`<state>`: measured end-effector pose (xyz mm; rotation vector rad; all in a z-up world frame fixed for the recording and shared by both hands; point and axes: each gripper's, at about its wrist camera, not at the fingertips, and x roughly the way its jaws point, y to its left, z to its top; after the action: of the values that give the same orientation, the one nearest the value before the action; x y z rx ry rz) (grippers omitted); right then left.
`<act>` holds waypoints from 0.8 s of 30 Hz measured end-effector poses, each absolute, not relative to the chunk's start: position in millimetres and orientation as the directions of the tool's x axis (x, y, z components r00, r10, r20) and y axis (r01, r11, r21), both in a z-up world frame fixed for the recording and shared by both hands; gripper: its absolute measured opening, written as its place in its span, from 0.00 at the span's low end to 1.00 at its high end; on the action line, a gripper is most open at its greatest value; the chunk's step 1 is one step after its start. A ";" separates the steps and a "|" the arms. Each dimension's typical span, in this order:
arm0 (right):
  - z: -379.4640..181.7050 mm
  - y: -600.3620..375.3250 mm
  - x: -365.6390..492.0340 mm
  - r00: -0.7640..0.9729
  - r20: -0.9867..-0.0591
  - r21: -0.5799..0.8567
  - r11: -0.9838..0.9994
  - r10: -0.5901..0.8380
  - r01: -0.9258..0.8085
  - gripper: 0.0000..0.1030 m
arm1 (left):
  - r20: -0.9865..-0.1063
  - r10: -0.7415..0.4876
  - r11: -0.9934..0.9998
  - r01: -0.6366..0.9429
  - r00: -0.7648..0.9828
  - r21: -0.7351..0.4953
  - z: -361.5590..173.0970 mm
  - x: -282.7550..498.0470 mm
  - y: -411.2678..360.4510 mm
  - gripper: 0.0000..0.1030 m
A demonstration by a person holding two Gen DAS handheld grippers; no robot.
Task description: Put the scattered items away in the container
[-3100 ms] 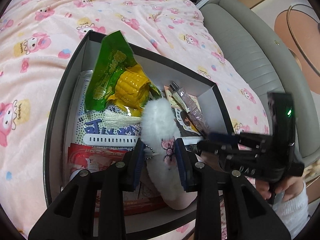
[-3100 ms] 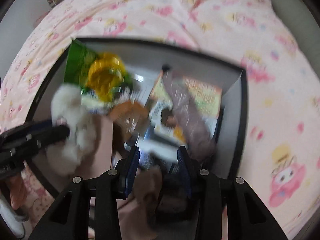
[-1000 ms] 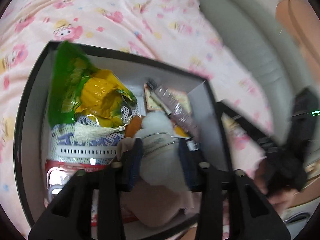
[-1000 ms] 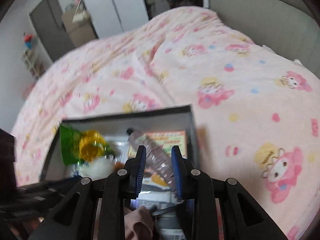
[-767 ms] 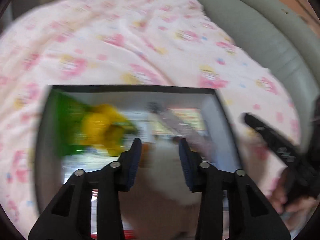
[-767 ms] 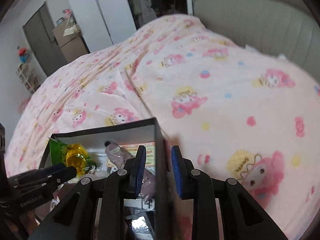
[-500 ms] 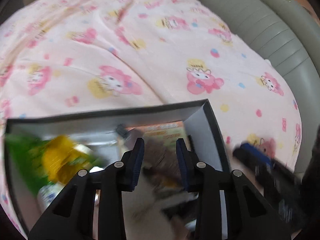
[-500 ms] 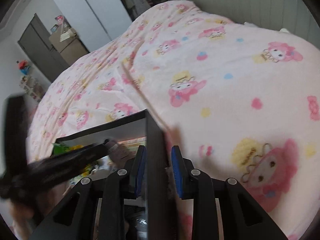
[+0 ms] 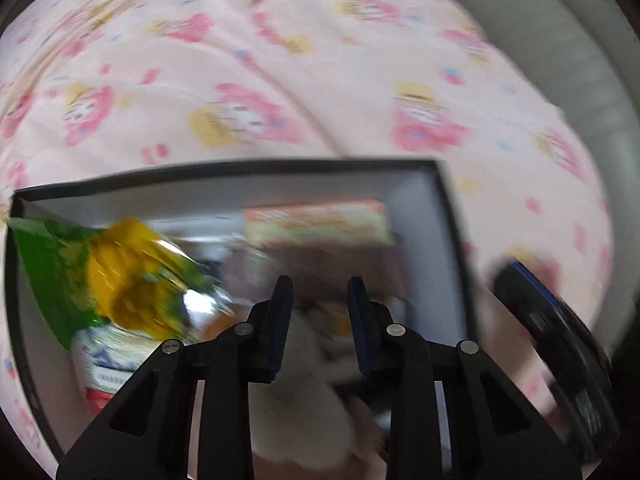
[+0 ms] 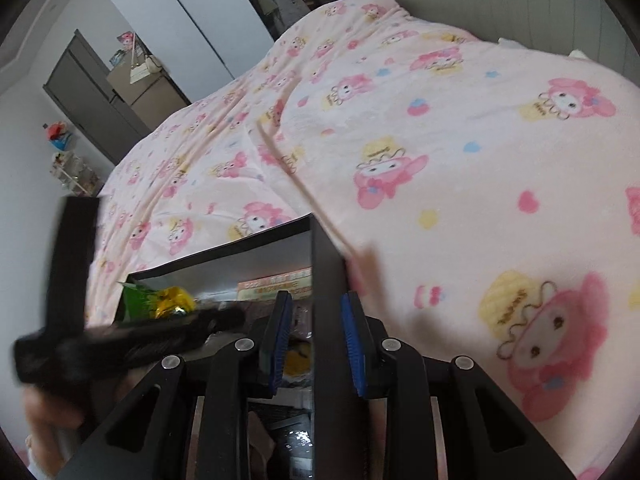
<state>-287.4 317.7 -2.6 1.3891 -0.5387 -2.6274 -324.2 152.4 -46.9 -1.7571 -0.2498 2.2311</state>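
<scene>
While the right gripper (image 10: 316,344) straddles the black cardboard box's (image 9: 240,168) side wall at lower centre, clamping seemingly unconfirmed, the empty left gripper (image 9: 318,312) closes; tipping risked.

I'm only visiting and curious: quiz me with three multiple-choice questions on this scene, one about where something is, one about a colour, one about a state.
1. Where does the box sit?
A. on a wooden floor
B. on a pink bedspread
C. on a glass shelf

2. What colours is the snack bag in it?
A. green and yellow
B. blue and white
C. black and red

3. The box is:
A. shut under a lid
B. open and bare
C. open with things inside

Answers: B, printed pink fabric surrounds the box; A, green film wraps a yellow middle; C, no lid covers it and the snack bag lies within.
</scene>
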 end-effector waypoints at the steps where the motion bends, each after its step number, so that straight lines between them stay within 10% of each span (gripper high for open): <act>1: -2.1 318.6 -288.1 -0.574 -0.777 0.355 -0.933 -0.258 -0.062 0.22 | -0.915 0.331 -0.941 -0.155 -0.231 -0.301 -41.5 -316.0 159.0 0.26; 10: -15.2 321.7 -294.5 -0.546 -0.806 0.323 -0.943 -0.227 -0.085 0.28 | -0.962 0.226 -0.957 -0.220 -0.151 -0.190 -77.4 -321.0 188.9 0.26; 24: 8.1 313.8 -286.5 -0.615 -0.740 0.353 -0.935 -0.272 -0.012 0.30 | -0.881 0.387 -0.922 -0.104 -0.271 -0.373 -47.8 -290.8 118.2 0.28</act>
<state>-286.5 313.8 8.1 1.2982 -0.4922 -2.6532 -290.8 118.2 -47.8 -1.6699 -0.3481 2.2563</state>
